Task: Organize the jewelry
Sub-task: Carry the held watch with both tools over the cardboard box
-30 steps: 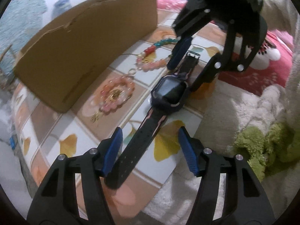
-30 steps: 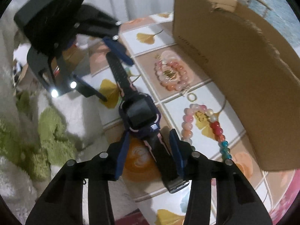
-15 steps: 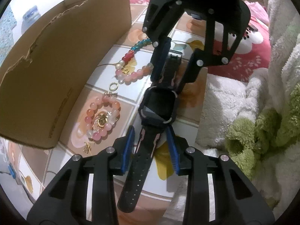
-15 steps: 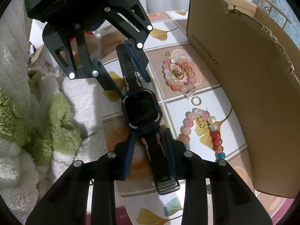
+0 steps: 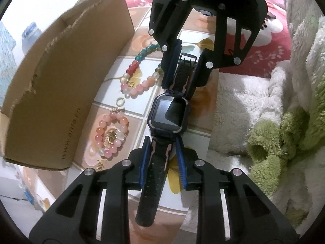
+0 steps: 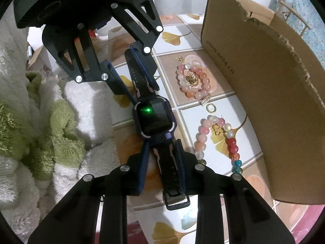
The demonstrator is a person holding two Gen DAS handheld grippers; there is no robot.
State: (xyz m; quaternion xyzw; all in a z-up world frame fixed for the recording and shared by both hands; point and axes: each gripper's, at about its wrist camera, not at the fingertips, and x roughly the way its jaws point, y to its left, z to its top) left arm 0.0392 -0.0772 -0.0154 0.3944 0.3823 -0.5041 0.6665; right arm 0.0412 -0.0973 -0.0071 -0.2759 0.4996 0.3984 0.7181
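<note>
The watch point(image 5: 168, 113) is laid lengthwise on the tiled worktop point(image 5: 195, 38), and each of its 2 straps is flanked by 1 tool. In the left wrist view the holed strap is seen between the blue pads of the left tool point(image 5: 162, 162), just below the watch face; the jaws are closing, with the left pad on the strap's edge and a small gap seen at the right pad. Beyond the watch face, the buckle strap is enclosed by the right tool point(image 5: 182, 71). In the right wrist view the right tool point(image 6: 162, 162) is seen with its jaws closing about the buckle strap, whose right edge is met by the right pad, while the left pad is angled away; the left tool point(image 6: 134, 77) is seen at the far strap. To the box side of the watch, 2 bead bracelets are counted: a pink bracelet point(image 5: 111, 134) with a gold charm and a multicolour bracelet point(image 5: 138, 77). Between these 2, 1 small gold ring point(image 5: 120, 101) is seen. Beyond the bracelets from the watch, 1 cardboard box point(image 5: 67, 93) is stood. On the watch's other side, 1 white and green fleece point(image 5: 264, 122) is heaped.
</note>
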